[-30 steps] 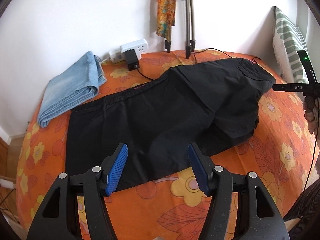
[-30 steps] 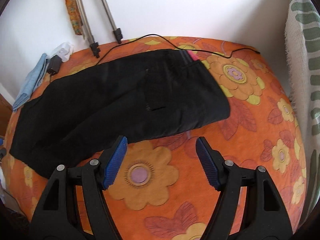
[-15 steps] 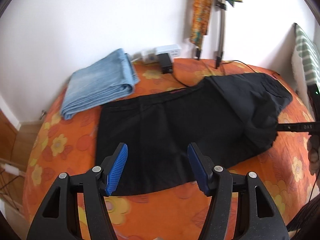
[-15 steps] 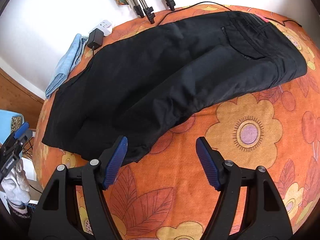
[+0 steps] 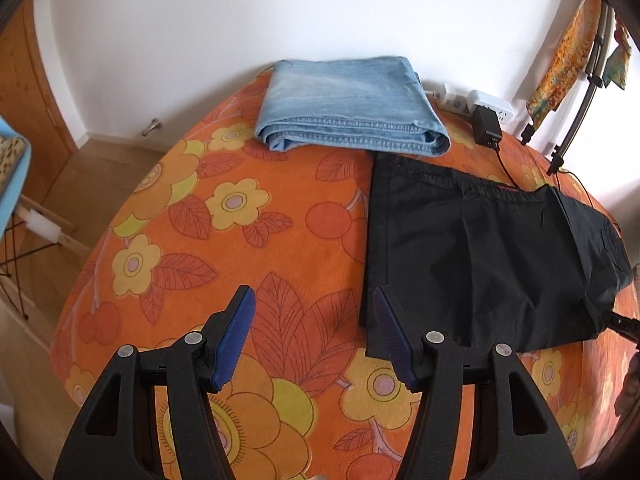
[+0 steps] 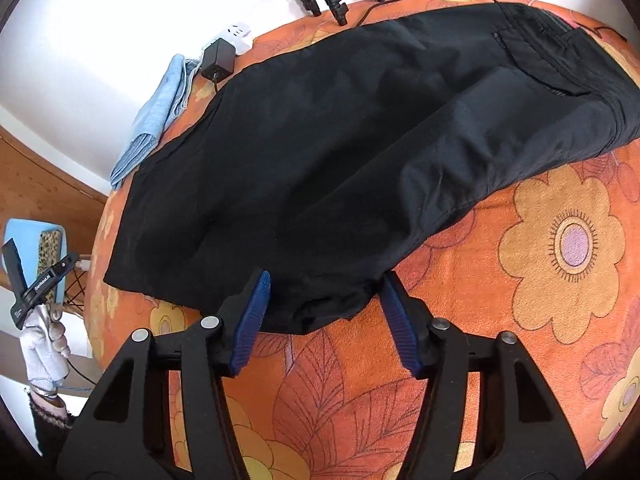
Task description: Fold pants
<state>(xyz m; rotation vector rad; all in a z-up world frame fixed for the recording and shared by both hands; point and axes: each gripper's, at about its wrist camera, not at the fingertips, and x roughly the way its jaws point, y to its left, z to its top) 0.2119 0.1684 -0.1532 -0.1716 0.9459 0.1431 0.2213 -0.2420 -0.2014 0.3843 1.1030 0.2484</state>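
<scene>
Orange bedspread point(image 5: 248, 240) w/ black pants point(image 6: 340, 152)

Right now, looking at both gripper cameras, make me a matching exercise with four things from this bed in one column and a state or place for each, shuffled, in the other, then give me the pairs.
Column one:
1. black pants
2. blue jeans
3. black power adapter
4. left gripper

Column two:
A. folded, lying by the wall
B. open, over the bedspread beside the pant hems
C. spread out long, not yet folded short
D. plugged into the white power strip

Pairs: 1-C, 2-A, 3-D, 4-B
</scene>
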